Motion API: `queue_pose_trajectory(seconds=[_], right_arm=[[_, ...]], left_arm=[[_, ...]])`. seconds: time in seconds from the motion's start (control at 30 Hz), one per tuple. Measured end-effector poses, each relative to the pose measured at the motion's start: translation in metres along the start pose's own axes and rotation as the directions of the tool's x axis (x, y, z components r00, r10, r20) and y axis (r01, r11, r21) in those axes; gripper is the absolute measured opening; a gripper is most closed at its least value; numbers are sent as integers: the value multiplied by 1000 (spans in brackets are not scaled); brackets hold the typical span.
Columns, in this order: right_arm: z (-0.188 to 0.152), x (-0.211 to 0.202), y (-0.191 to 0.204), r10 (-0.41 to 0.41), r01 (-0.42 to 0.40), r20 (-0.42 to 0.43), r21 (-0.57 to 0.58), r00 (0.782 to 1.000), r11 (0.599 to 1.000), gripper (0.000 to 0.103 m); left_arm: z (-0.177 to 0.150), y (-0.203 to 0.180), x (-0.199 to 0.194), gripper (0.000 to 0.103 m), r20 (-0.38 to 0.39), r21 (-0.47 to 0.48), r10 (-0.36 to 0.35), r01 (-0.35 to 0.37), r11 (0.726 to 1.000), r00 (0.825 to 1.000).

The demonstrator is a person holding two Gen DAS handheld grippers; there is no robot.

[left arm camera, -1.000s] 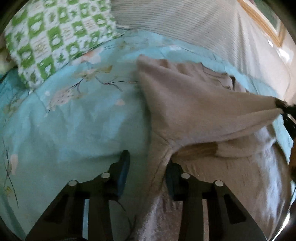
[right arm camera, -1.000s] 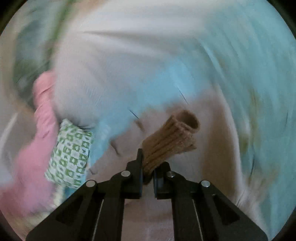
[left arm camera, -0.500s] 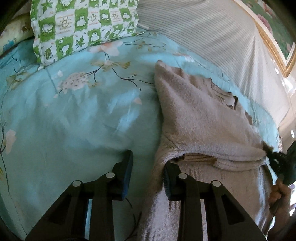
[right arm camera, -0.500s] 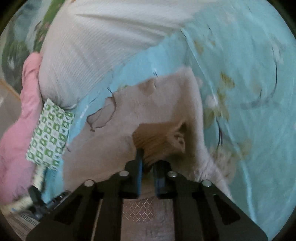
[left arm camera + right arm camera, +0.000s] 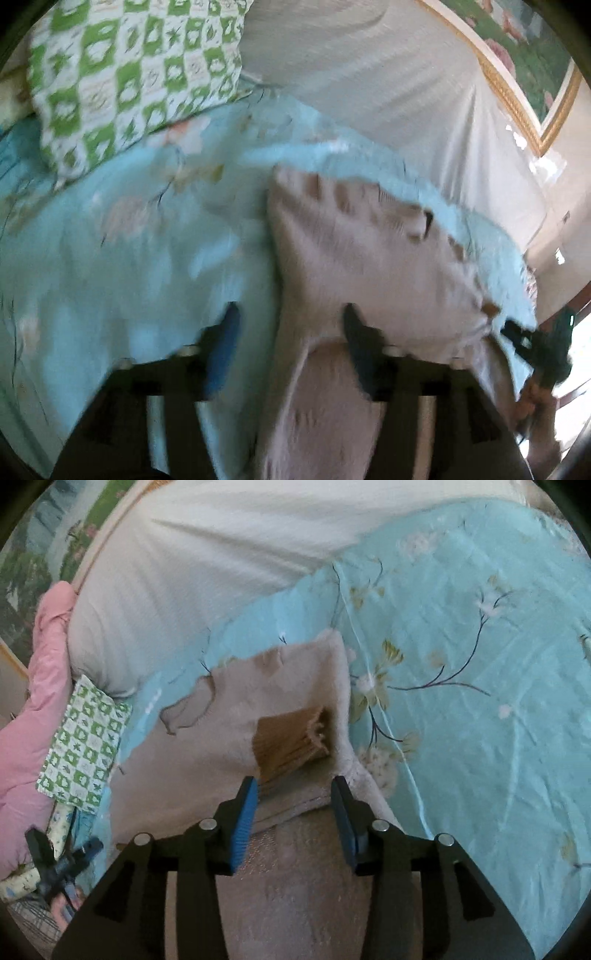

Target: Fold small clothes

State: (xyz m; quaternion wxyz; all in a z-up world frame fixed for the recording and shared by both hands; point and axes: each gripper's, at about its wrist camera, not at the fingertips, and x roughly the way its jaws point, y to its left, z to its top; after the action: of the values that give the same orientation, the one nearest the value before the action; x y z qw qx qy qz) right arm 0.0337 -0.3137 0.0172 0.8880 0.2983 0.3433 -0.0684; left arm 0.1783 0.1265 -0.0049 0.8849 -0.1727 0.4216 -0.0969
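Beige fleece garment (image 5: pixel 295 686) spread on the turquoise floral bed cover (image 5: pixel 480 664), ribbed brown cuff (image 5: pixel 291 744) folded over onto it. Right claw (image 5: pixel 295 805) spread wide just behind the cuff. Left claw (image 5: pixel 291 339) spread too, straddling the garment's edge.

Left claw (image 5: pixel 290 332) agape; right claw (image 5: pixel 293 799) agape, empty.

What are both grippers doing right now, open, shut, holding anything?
Left gripper: open, straddling the edge of the beige garment, holding nothing.
Right gripper: open, the garment's brown ribbed cuff lying released just ahead.
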Motion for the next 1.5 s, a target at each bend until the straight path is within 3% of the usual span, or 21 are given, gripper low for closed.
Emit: queue_pose_trajectory(seconds=[0.13, 0.2, 0.27, 0.3, 0.43, 0.53, 0.67, 0.8, 1.0, 1.27, 1.5], right_arm=[[-6, -5, 12, 72, -72, 17, -25, 997, 997, 43], [-8, 1, 17, 89, -89, -9, -13, 996, 996, 43], [-12, 8, 22, 101, -101, -30, -1, 994, 995, 43], [-12, 10, 23, 105, -105, -39, 0, 994, 994, 43], [-14, 6, 25, 104, -104, -47, -8, 994, 995, 43], [-14, -9, 22, 99, -100, -29, -12, 995, 995, 43], [-22, -36, 14, 82, -82, -13, -32, 997, 996, 53], [-36, -59, 4, 56, -57, -19, -49, 998, 997, 54], [-60, -92, -13, 23, -24, -26, -63, 999, 998, 54], [-98, -126, -33, -7, 4, -49, -56, 999, 998, 55], [-127, -143, -43, -15, 10, -70, -80, 997, 997, 55]], left_arm=[[40, 2, 44, 63, -59, -5, 21, -21, 1000, 998], [56, 3, 78, 61, -136, -7, 18, -19, 1000, 991], [68, 4, 98, 41, -145, 11, 75, -74, 997, 987], [74, 4, 104, 25, -138, 20, 91, -89, 996, 986], [101, 11, 109, 26, -69, 20, 191, -190, 982, 979], [97, 12, 93, 26, -58, 8, 171, -171, 985, 983], [59, 3, 48, 30, -40, 24, 119, -118, 993, 992], [3, -3, 6, 40, -49, -3, 65, -65, 998, 997], [-91, -4, -48, 42, -105, -29, 21, -24, 999, 994], [-166, -14, -97, 49, -123, -24, -20, 17, 1000, 992], [-218, -26, -117, 54, -159, 5, -38, 39, 999, 987]])
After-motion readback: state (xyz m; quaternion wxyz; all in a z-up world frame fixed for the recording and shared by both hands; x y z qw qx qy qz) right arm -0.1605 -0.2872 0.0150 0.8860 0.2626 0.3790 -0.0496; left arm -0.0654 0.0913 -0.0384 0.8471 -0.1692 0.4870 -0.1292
